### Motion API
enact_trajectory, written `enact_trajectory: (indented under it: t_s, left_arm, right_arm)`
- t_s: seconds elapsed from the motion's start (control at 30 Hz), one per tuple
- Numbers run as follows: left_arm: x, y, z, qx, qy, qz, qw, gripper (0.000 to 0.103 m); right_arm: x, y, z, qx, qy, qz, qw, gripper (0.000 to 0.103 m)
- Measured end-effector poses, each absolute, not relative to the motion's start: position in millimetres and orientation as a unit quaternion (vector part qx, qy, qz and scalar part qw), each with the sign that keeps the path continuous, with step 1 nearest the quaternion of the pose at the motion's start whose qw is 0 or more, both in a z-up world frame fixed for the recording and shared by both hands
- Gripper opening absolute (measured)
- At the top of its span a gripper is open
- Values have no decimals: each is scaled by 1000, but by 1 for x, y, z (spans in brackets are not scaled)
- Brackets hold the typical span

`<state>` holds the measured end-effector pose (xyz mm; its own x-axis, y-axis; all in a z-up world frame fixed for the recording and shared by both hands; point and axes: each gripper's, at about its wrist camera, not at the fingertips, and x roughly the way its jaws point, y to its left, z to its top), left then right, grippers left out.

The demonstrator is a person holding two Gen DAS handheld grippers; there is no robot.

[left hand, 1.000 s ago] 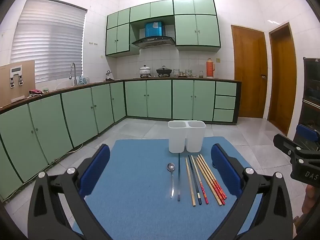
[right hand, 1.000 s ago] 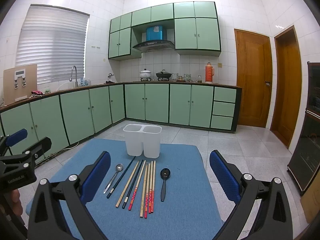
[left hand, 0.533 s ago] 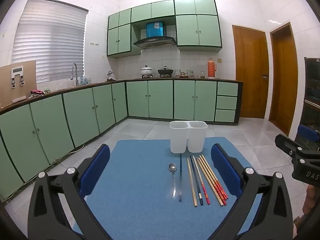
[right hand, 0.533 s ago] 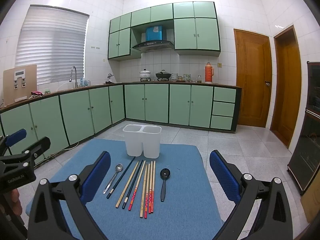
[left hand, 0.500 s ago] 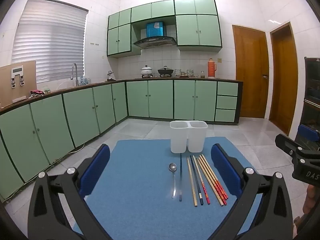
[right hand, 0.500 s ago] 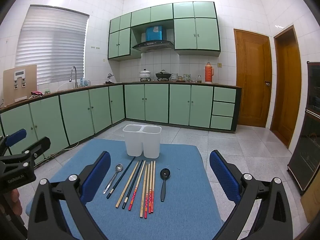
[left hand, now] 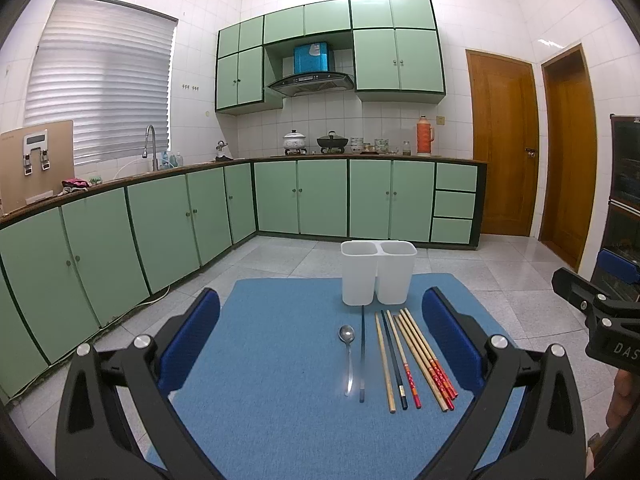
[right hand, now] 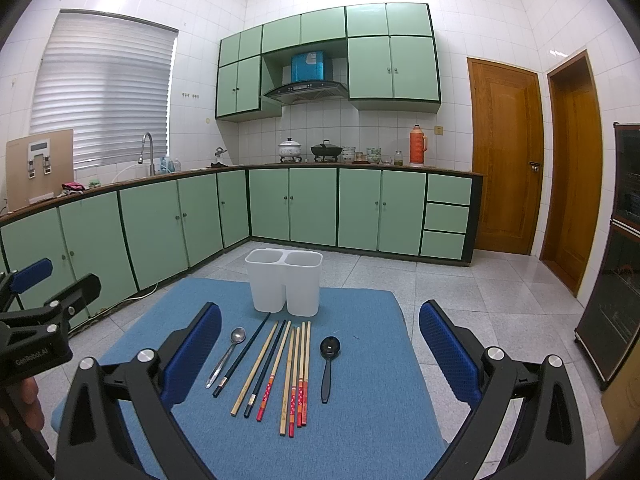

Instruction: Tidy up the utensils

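two hand-held grippers, left hand-held gripper (left hand: 320, 336) and right hand-held gripper (right hand: 320, 344), hover with jaws spread wide and empty above the blue table (right hand: 372, 432). chopsticks (right hand: 280, 368) lie in a row at 12 o'clock, metal spoon (right hand: 228, 354) at 11, black spoon (right hand: 329, 360) at 1, white two-compartment holder (right hand: 285, 282) standing beyond them.

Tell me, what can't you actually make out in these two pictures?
- Inside of the white holder: both views, its own walls hide the bottom.
- Black spoon: missing from the left view, apparently hidden behind that gripper's right finger.
- Print on the chopsticks: both views, too small.
- The person: only hand edges show at the frame borders.
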<state>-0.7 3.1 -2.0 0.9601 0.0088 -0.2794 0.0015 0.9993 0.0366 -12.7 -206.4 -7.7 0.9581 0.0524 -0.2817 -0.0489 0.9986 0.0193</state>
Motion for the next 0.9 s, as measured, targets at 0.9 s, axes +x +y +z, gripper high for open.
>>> enact_trajectory:
  t_s: [0.9]
  left_arm:
    - [4, 8, -7, 19, 142, 5, 990, 98]
  right_arm:
    - [-13, -207, -8, 6, 143, 25, 989, 97]
